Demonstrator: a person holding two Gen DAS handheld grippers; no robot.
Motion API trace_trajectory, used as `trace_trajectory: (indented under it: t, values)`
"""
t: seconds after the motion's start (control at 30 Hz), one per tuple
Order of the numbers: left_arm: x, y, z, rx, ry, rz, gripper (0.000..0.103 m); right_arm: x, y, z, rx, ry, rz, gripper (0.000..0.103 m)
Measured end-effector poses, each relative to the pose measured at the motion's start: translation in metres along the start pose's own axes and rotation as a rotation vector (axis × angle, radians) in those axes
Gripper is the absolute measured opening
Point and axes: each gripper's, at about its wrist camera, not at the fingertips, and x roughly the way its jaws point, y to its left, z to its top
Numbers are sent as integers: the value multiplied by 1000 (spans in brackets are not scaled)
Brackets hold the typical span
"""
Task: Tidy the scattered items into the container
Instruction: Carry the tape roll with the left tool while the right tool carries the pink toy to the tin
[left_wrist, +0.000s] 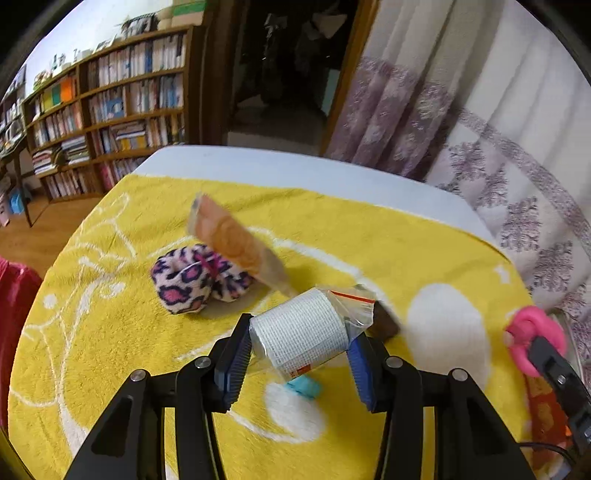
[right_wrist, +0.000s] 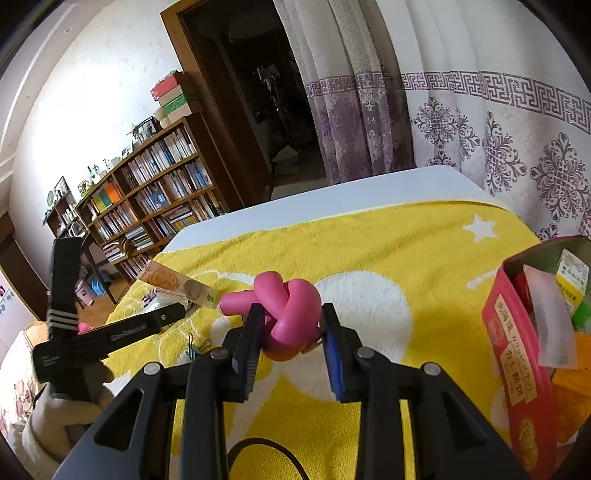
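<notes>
Pink knot toy (right_wrist: 286, 317) and bagged gauze roll (left_wrist: 299, 330) both in hand, box next.

Right gripper (right_wrist: 291, 334) pinches the knot above the yellow towel (right_wrist: 369, 251), left gripper (left_wrist: 299, 345) clamps the roll in its zip bag. I'd say I'm mid-carry: the red container (right_wrist: 517, 343) sits just to my right, already partly filled. Next move needs a swing over its open top and a release. Leopard scrunchie (left_wrist: 195, 282), orange packet (left_wrist: 232, 240) and binder clip (right_wrist: 195, 347) left on the towel.
</notes>
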Motion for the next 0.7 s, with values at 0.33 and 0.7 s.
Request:
trace_trajectory:
  t: [0.33,0.7]
  values:
    - [-38,-66,-8,126,-51,-102,50,-50,-9,14,1,-111,-25,34]
    - [-53,-177,-31,276,-38,-290,50,-154,-108,8,121,-231,-260,34]
